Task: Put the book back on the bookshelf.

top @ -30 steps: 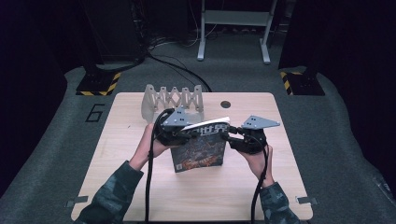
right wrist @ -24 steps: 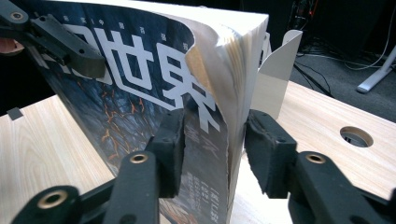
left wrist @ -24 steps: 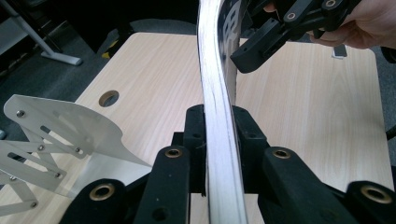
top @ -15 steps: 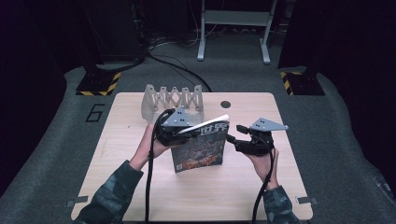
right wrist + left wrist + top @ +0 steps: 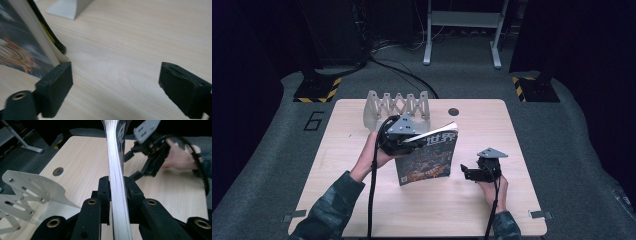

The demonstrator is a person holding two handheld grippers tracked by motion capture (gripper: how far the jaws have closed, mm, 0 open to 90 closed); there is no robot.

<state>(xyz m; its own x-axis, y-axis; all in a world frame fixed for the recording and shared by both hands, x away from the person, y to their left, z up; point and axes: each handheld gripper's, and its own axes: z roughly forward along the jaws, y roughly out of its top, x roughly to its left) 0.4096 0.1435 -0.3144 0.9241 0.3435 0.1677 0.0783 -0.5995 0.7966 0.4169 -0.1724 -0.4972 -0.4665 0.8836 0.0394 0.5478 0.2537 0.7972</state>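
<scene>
A person sits at a pale wooden tabletop with tongs in each hand. From the high view, the left tongs hold a magazine up off the surface near the middle of the tabletop, gripping its upper left corner; the dark, busy cover faces the camera and the pages fan white along the top edge. The right tongs rest low on the tabletop just right of the magazine, apart from it. Behind the left hand stands a white zigzag rack, and a small round hole sits in the tabletop near the far edge.

The left gripper view adds what the high view cannot: the two black jaws press on either side of the magazine's page edges, closed tight on them. It also shows the rack at lower left, the hole, and the right tongs farther off with the right hand, slightly blurred.

The right gripper view shows those jaws spread wide with bare wood between them, holding nothing. The magazine's lower corner appears at left, just above the left jaw; whether they touch is unclear. The rack's foot is cut off at the top.

The cover's lettering is too small to read
</scene>
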